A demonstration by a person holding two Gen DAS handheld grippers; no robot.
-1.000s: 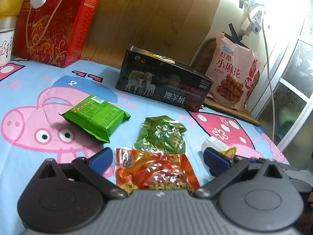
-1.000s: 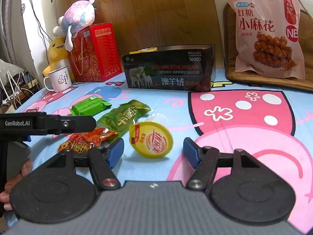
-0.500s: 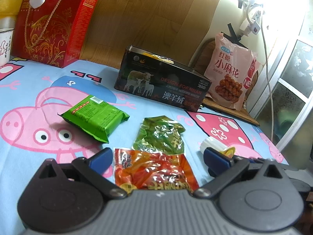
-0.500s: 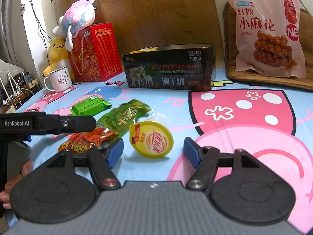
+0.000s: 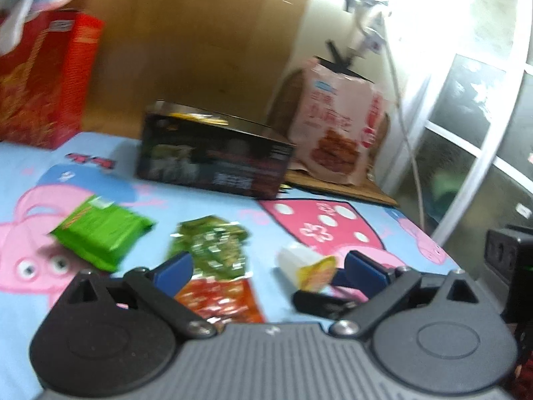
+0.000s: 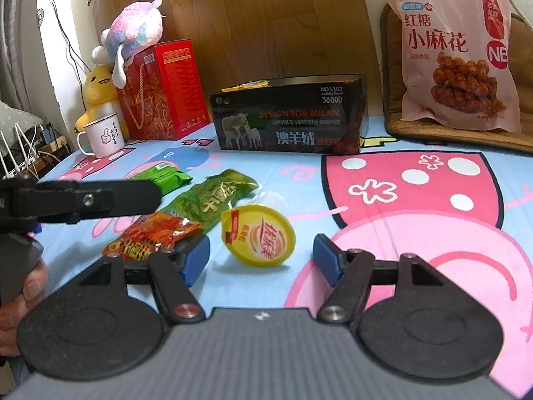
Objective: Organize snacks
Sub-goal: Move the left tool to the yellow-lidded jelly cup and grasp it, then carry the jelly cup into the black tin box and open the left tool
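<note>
The right gripper (image 6: pixel 261 258) is spread wide just above the cartoon-print sheet (image 6: pixel 416 233), framing a yellow-lidded cup (image 6: pixel 259 235) lying on its side. The left gripper (image 5: pixel 266 268), also agape and empty, hovers over the orange snack packet (image 5: pixel 218 301). Beyond lie a dark green packet (image 6: pixel 213 200) and a bright green packet (image 5: pixel 100 233), then the black box (image 6: pixel 289 118). Only the right view shows the white mug (image 6: pixel 103 135) and yellow plush (image 6: pixel 96 83); the left view is blurred
</note>
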